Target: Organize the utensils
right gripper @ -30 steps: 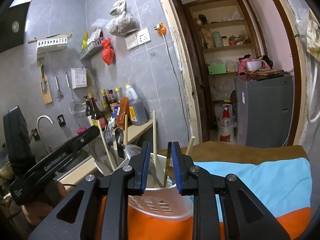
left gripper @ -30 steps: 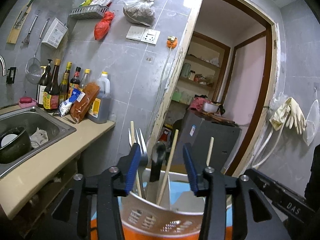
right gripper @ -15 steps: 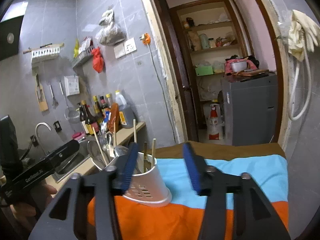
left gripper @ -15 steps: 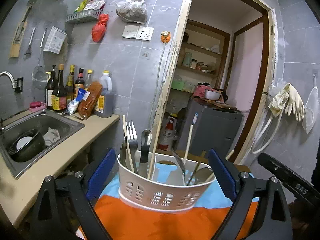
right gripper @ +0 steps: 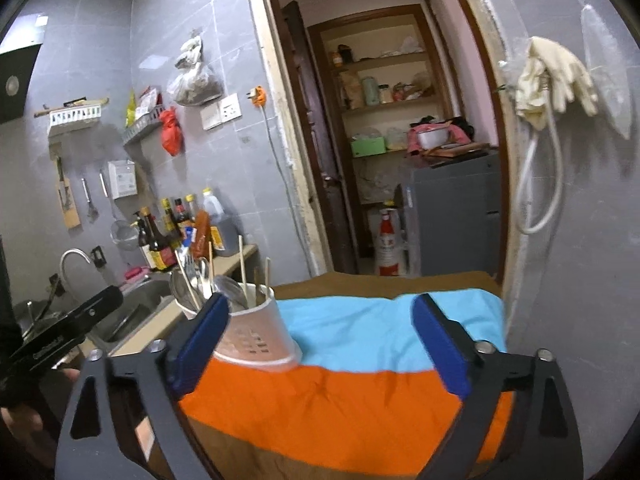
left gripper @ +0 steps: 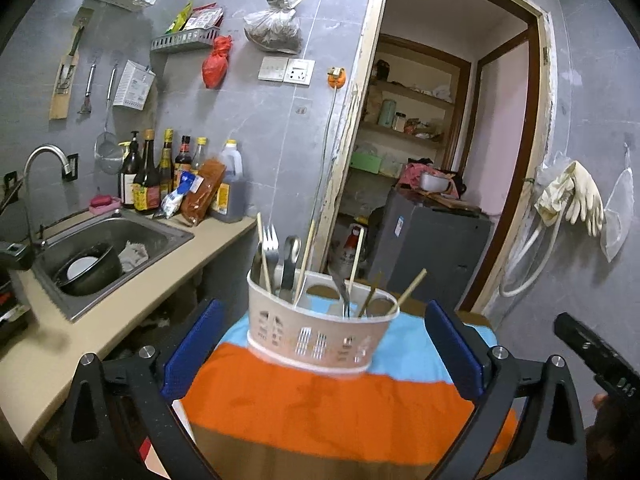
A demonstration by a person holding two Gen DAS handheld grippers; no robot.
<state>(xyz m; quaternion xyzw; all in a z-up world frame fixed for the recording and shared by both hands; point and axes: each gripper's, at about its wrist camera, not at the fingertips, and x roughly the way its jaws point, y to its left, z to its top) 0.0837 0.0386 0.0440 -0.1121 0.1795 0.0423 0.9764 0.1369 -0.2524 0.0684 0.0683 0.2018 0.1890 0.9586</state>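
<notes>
Left gripper (left gripper: 320,348): fingers (left gripper: 192,344) spread wide and opening, nothing held. Utensil caddy (left gripper: 316,332) stands at 12 o'clock beyond them, on the striped cloth (left gripper: 320,404) covering the desk; fork (left gripper: 271,246), spoon (left gripper: 293,246) and chopsticks (left gripper: 306,256) upright inside. Right gripper (right gripper: 320,344): fingers wide, opening, empty; caddy at 10 o'clock, behind its left finger.

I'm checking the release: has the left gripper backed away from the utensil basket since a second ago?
Yes. The left gripper pulled back from the basket; its jaws, then straddling it, are opening well short of it.
</notes>
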